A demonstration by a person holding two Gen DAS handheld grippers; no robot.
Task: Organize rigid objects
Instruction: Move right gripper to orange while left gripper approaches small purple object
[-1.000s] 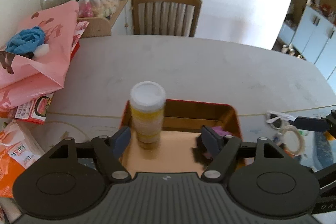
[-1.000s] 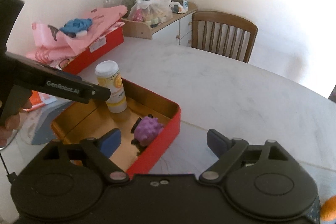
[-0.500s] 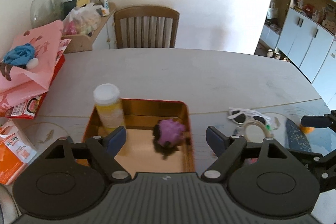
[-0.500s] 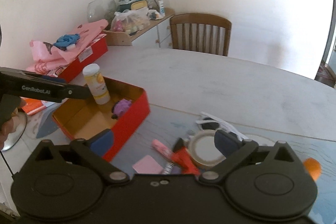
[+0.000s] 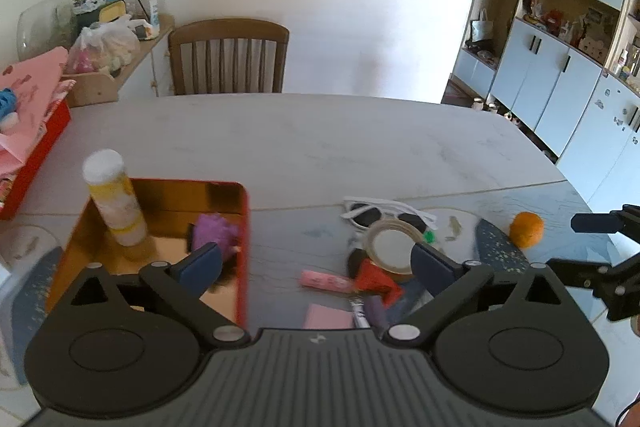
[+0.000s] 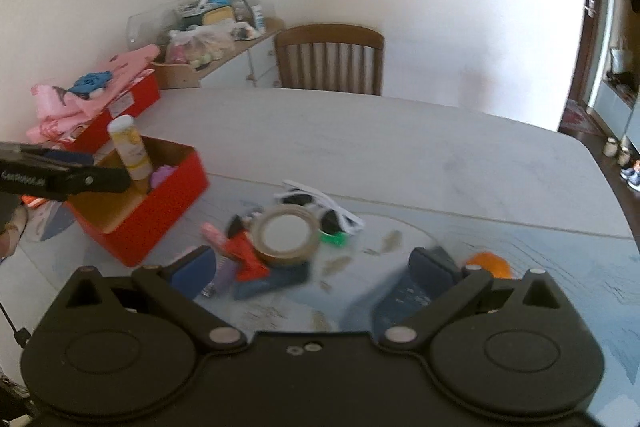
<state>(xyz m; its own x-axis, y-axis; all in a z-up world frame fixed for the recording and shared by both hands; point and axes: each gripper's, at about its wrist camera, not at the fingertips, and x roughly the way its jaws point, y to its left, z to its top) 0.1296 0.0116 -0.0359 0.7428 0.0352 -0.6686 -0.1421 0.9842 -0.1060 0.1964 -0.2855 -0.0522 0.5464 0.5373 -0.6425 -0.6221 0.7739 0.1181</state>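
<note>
On my left, the red box (image 5: 243,227) already holds the yellow bottle (image 5: 114,203) and a purple toy (image 5: 212,229); my left gripper (image 5: 316,267) hangs empty, fingers apart. Right of the box lies the pile still to sort: pink tube (image 5: 325,281), tape roll (image 6: 286,237), sunglasses (image 5: 384,213), orange (image 5: 527,229). My right gripper (image 6: 316,267) hangs wide apart over it. Next, I judge, comes closing on one piece. "GenRobot" seems printed on my left tool; the bottle label is unreadable.

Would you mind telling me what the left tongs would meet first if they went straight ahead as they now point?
Probably the pink tube lying between the open left tongs, with the tape roll just beyond to the right. Depth is uncertain; they may pass above it and reach bare table.
</note>
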